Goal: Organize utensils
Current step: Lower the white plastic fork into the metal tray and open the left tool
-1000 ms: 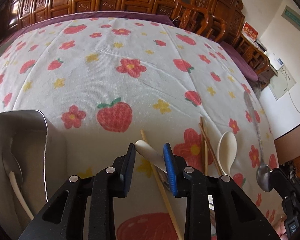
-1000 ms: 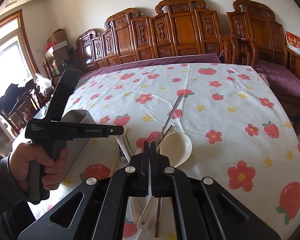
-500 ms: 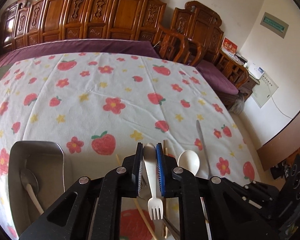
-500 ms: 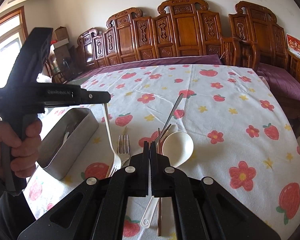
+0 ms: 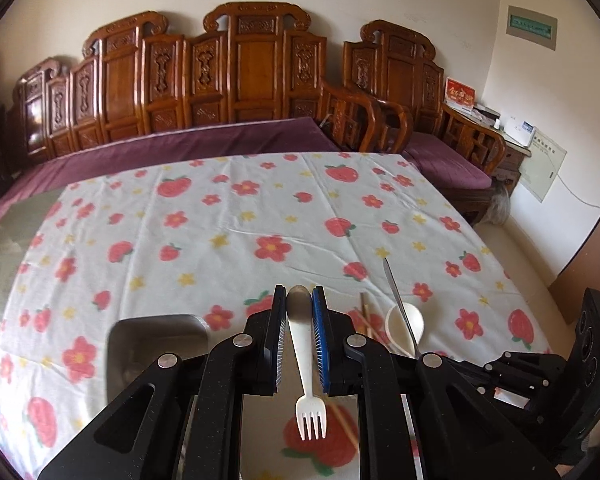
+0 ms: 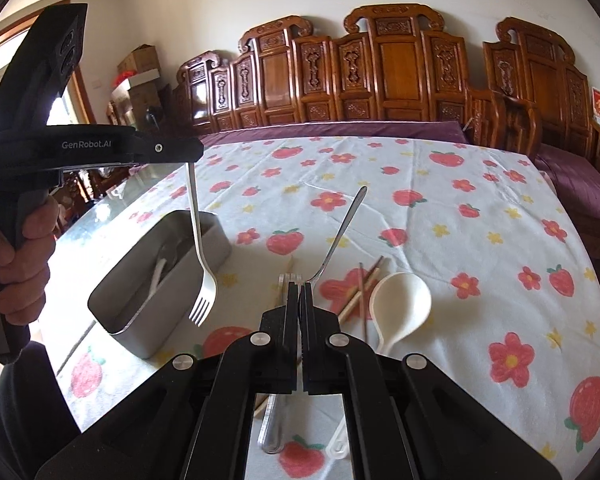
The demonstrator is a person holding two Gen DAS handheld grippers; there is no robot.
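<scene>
The white plastic fork (image 6: 198, 248) hangs tines-down, above and just beside the metal container's (image 6: 140, 320) near wall, its handle tip clamped in the left gripper's (image 5: 299, 300) jaws. Gripped so near the end, it could swing or slip and land outside the container on the surface. The right gripper's (image 6: 301, 292) jaws are together, empty, over the metal fork (image 6: 278, 420) beside the container.
</scene>
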